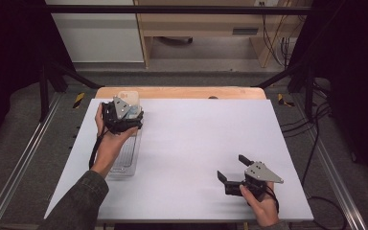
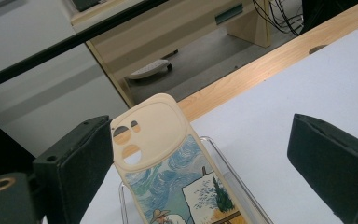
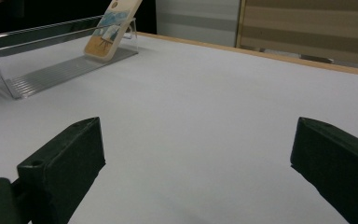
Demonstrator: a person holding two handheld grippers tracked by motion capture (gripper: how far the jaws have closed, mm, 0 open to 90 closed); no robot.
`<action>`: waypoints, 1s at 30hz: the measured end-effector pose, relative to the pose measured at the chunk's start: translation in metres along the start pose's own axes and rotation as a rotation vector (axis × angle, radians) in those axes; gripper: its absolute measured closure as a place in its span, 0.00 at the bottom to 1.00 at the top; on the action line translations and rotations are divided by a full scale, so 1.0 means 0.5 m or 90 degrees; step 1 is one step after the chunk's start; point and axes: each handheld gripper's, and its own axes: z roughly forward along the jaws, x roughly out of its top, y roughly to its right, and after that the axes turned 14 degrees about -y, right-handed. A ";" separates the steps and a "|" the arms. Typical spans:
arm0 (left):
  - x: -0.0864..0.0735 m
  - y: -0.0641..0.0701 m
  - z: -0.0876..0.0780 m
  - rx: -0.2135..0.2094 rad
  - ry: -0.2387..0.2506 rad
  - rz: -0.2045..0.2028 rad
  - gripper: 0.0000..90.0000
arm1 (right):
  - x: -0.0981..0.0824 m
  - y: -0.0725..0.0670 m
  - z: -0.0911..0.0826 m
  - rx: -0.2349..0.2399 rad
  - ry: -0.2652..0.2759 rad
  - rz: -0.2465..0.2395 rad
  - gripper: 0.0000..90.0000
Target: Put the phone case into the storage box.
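Note:
A cream phone case [image 2: 163, 154] printed with a blue painting leans upright at the far end of a clear slotted rack [image 2: 235, 186]. My left gripper [image 2: 200, 140] is open, one jaw on each side of the case; the left jaw is close to the case's edge. From above, the left gripper [image 1: 123, 117] hovers over the rack [image 1: 127, 155] with the case [image 1: 128, 98] just beyond it. My right gripper [image 1: 231, 166] is open above the white tabletop at the front right, nothing between its jaws. In the right gripper view [image 3: 198, 140] the case [image 3: 112, 28] and rack [image 3: 51, 70] are far off.
The white tabletop [image 1: 196, 139] stretches between the two hands. A wooden strip [image 1: 182, 92] runs along its far edge. Black frame bars [image 1: 172, 9] and cables [image 1: 316, 120] surround the table. A wooden cabinet [image 1: 196, 24] stands behind.

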 end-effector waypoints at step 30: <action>0.002 0.036 -0.060 0.029 0.035 0.116 0.08 | 0.003 -0.007 0.002 -0.007 0.008 -0.007 0.03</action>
